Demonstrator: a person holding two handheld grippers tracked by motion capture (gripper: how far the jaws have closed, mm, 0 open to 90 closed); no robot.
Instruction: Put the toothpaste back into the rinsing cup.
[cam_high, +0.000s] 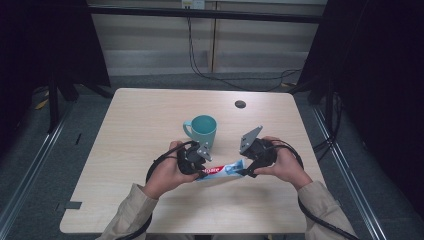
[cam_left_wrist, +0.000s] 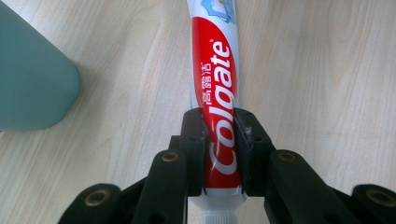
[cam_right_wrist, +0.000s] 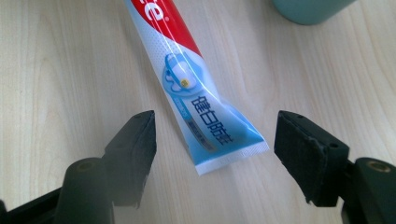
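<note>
A red, white and blue toothpaste tube (cam_high: 222, 170) is held just above the light wood table (cam_high: 150, 115), in front of a teal mug (cam_high: 204, 129). My left gripper (cam_high: 197, 167) is shut on the tube (cam_left_wrist: 219, 107) near its cap end, the jaws pressing both sides of the red band. My right gripper (cam_high: 247, 167) is open at the tube's flat crimped end (cam_right_wrist: 212, 126), which lies between its two wide-apart pads (cam_right_wrist: 140, 140) without touching either.
The teal mug (cam_left_wrist: 32, 74) stands close behind the tube, its handle to the left in the high view. A small dark round hole (cam_high: 240, 104) sits near the table's far edge. Bare wood surrounds the hands.
</note>
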